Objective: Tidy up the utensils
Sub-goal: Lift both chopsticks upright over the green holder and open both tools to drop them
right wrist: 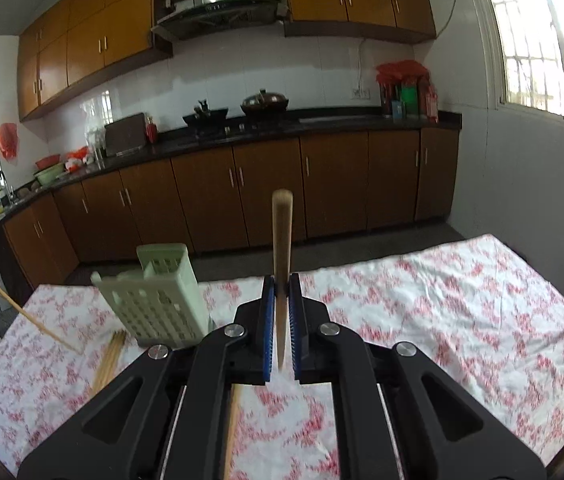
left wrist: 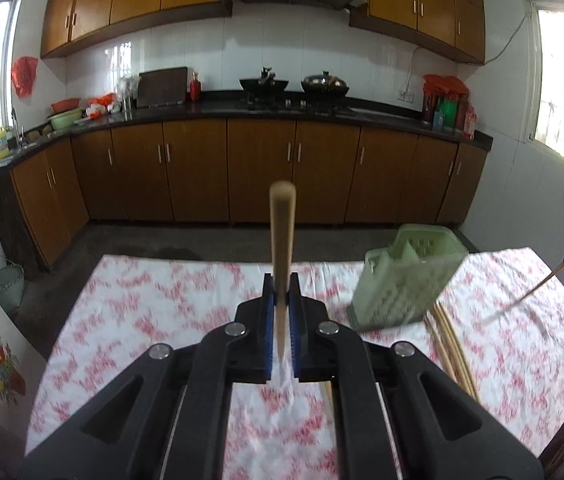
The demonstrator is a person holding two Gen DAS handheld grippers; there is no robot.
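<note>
The left gripper (left wrist: 282,292) is clamping one chopstick (left wrist: 282,240) between its blue pads, and the right gripper (right wrist: 281,292) is gripping another chopstick (right wrist: 282,240) the same way. Each stick is pointing up and forward, probably so its end can be dropped into the green holder (right wrist: 162,296). That holder is tilting near the middle of the far edge of the flowered tablecloth (right wrist: 442,300); whether anything is inside is not showing. More loose chopsticks (right wrist: 110,354) are lying just beside its base.
</note>
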